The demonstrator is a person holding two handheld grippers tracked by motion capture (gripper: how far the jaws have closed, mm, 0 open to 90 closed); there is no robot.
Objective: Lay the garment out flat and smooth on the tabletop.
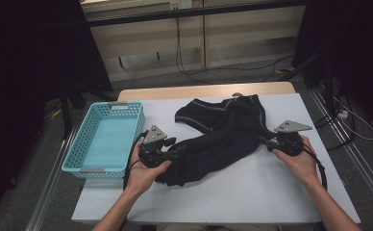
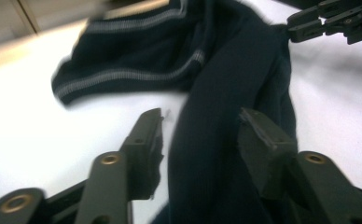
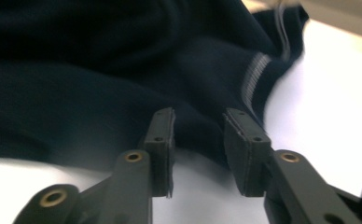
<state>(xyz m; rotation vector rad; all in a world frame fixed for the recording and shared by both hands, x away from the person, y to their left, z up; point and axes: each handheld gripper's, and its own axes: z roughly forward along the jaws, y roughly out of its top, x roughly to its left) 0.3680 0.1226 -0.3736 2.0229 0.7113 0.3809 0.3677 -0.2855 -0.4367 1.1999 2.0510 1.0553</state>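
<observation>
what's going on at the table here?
A person works a dark navy knit garment with pale stripe trim spread on the white table, one two-jaw gripper per hand. The left gripper has its jaws apart with a fold of fabric between them; the right gripper sits open at the garment's edge. A light blue plastic basket waits at the left.

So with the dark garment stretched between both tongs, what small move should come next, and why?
Probably close the left tongs on the garment: cloth runs between its parted jaws, gaps visible. The right tongs also stand apart at the garment's edge, so nothing looks gripped.
</observation>
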